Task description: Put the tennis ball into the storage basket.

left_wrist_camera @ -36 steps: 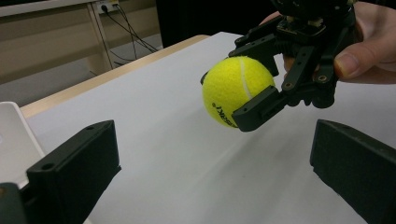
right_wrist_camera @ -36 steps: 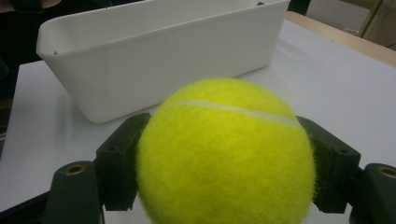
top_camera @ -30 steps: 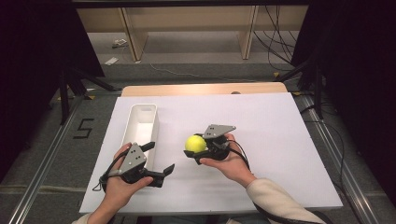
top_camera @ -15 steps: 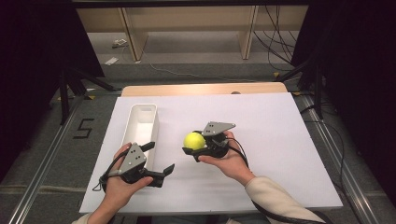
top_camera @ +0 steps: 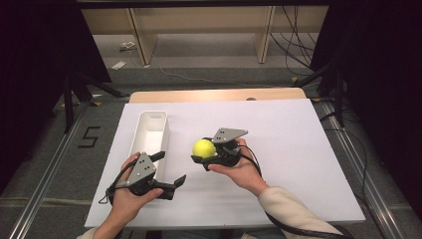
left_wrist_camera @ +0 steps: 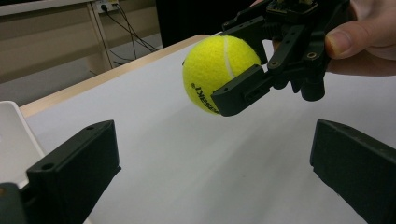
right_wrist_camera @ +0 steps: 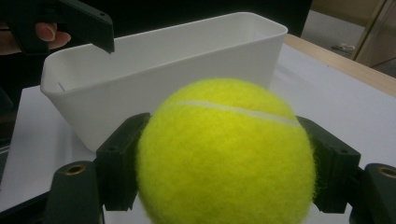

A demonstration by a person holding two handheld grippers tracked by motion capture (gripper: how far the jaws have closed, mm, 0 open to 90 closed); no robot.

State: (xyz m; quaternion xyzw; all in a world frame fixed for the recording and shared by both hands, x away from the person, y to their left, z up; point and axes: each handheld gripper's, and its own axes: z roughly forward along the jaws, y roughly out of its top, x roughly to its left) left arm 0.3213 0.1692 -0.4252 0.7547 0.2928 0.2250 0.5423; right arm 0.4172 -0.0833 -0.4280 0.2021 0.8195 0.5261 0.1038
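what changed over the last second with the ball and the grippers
The right gripper, shut on the yellow tennis ball, carried it slightly up and away from the person. The open left gripper and the long white plastic bin stayed put.

A lab recording bay: a white-topped table fills mid-frame, black curtains darken both sides, tripod legs stand at left, cables trail upper right, and a taped "5" marks the floor.
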